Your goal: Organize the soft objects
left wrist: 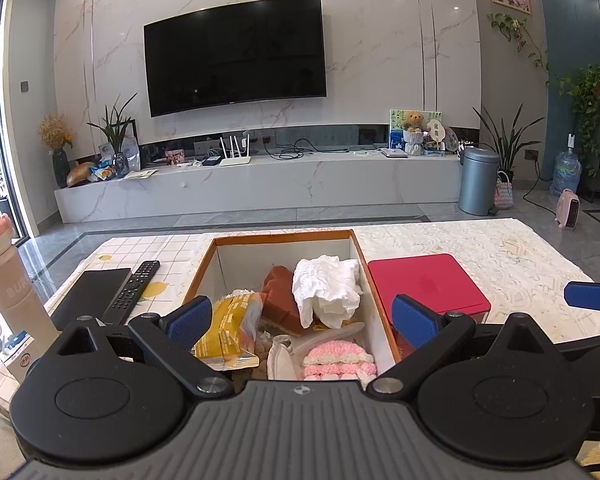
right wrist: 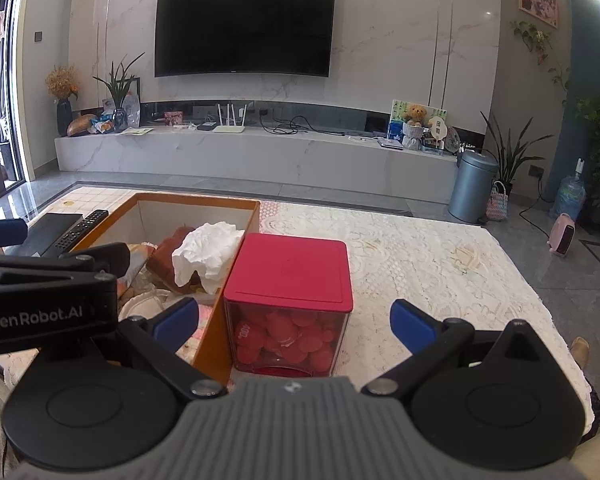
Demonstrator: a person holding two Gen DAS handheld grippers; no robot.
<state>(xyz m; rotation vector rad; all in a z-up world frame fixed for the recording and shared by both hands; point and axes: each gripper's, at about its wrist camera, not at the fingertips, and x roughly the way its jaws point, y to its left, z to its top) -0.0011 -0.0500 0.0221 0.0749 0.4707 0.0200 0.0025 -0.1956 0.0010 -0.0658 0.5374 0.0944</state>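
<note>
The left tongs hang spread wide and empty above the near end of an open, orange-rimmed cardboard box with white inner walls, which rests on the table under a pale lace cloth. Inside the box, a crumpled white cloth lies at about 12 o'clock from the tongs, draped over a rust-brown soft block. A yellow plastic snack packet sits at 10 o'clock, just beside the left blue pad, and a pink-and-white crocheted piece lies at 6 o'clock, near the box's front wall.

The right tongs are likewise released, holding nothing, their blue pads flanking a clear square container with a red lid, filled with red round pieces; whether the pads touch it cannot be told. The container stands touching the box's right wall. At 10 o'clock on the table, left of the box, lie a black remote control and a flat black rectangular device.
</note>
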